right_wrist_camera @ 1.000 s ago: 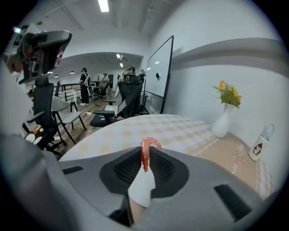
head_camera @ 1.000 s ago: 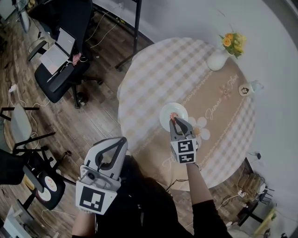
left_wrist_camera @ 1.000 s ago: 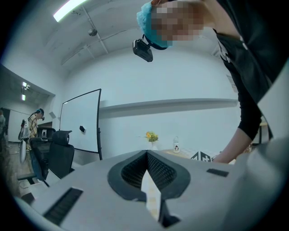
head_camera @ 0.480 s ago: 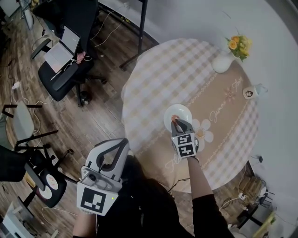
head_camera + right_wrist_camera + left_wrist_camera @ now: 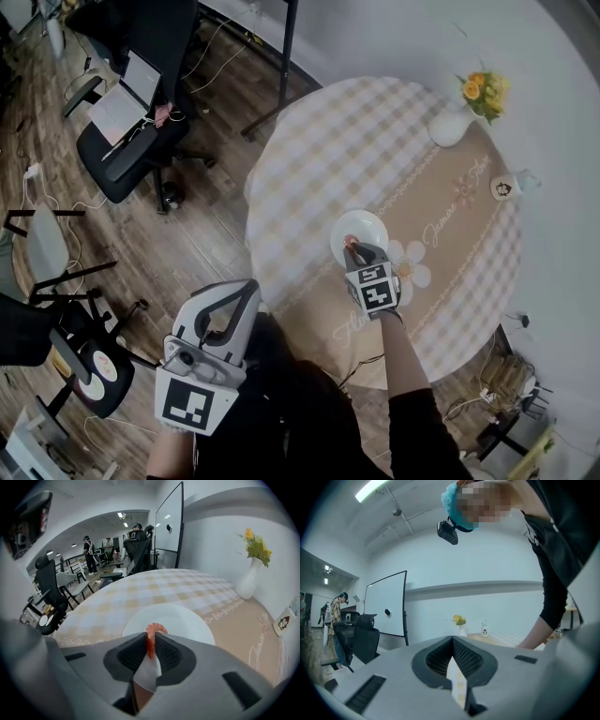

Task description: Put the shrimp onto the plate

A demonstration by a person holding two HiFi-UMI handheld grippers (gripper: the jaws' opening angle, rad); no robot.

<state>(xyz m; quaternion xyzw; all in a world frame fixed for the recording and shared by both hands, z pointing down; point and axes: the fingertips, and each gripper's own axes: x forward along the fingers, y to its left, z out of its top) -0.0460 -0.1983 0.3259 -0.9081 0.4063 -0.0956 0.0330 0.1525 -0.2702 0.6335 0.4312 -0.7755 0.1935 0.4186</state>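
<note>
Head view looks steeply down on a round tabletop (image 5: 328, 150) under a checked cloth with a tan band across it. A white plate (image 5: 367, 221) sits towards the near side of the cloth. The right gripper (image 5: 352, 246) reaches in from the near edge, its marker cube facing up and its tips at the plate's near rim.

In the right gripper view the jaws are pressed together on the shrimp (image 5: 150, 645). It is a thin orange-red curl standing upright between the dark ribbed pads, and its arched end pokes out just past the tips. The shrimp is held over the near part of the plate. Whether it touches the plate's surface cannot be told from either view.

The left gripper (image 5: 246, 287) is held well away from the plate, off the tabletop's near-left edge, over the person's dark clothing and the wooden floor (image 5: 197, 234). In the left gripper view its jaws meet at the tips with nothing between them. Only a narrow wedge of the checked cloth shows through the gap nearer the camera.

At the far side of the tabletop stands a white vase (image 5: 448, 127) with yellow and orange flowers (image 5: 485, 90). A small white bottle (image 5: 506, 187) with a picture on it stands further along the edge, apart from the vase. A black office chair (image 5: 127, 155) with papers on it stands on the floor to the left, well away from the tabletop
</note>
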